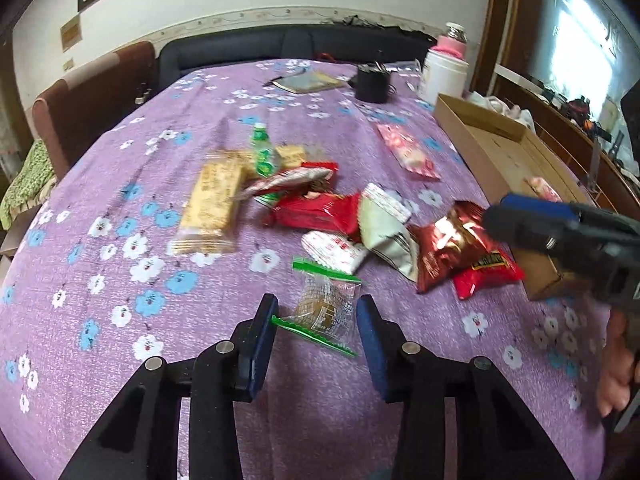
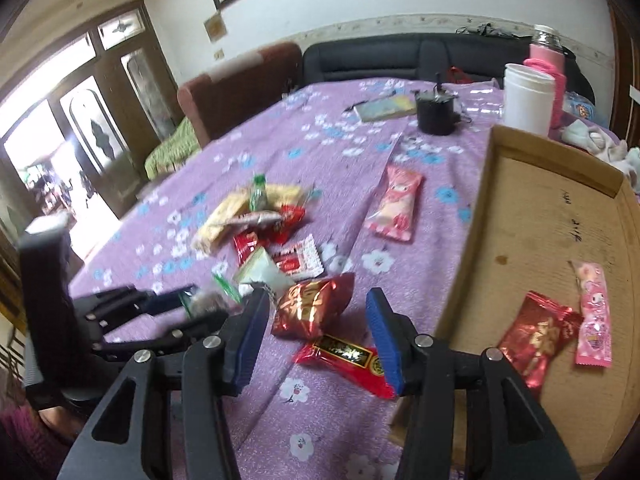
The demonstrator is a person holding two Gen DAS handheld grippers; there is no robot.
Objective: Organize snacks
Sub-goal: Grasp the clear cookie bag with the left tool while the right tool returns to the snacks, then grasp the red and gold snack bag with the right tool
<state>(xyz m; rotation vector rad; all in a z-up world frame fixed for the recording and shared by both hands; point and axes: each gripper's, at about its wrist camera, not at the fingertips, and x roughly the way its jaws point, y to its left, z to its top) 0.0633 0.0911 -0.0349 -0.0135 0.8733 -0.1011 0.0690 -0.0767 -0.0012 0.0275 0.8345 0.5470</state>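
The table (image 1: 120,208), covered in a purple cloth printed with white and blue flowers, fills both views. Along its right side lies the shallow cardboard box (image 2: 552,216), the only container in reach; it already holds a dark red foil packet (image 2: 528,340) and a pink wrapped bar (image 2: 594,316), lying close beside each other on the box floor. At the far end of the table stand a white tub (image 2: 528,98), a pink bottle (image 2: 548,54) behind it, a black container (image 2: 436,114) and a flat booklet (image 2: 386,107). The loose snacks sit mid-table: a long beige wafer pack (image 1: 210,208), a green bottle (image 1: 264,154) resting on the heap, a red pouch (image 1: 316,212), a pale triangular packet (image 1: 384,228), and a pink bar (image 2: 394,208) lying apart toward the box. Your left gripper (image 1: 316,322) is partly open, its blue pads on either side of the clear green-edged candy (image 1: 324,308); the left pad meets the wrapper's green edge, the right pad stands clear, so nothing is gripped. Your right gripper (image 2: 318,320) is also partly open and empty, poised over the shiny red foil bag (image 2: 314,304) and the flat red packet (image 2: 344,360), which touch each other just beside the box wall.
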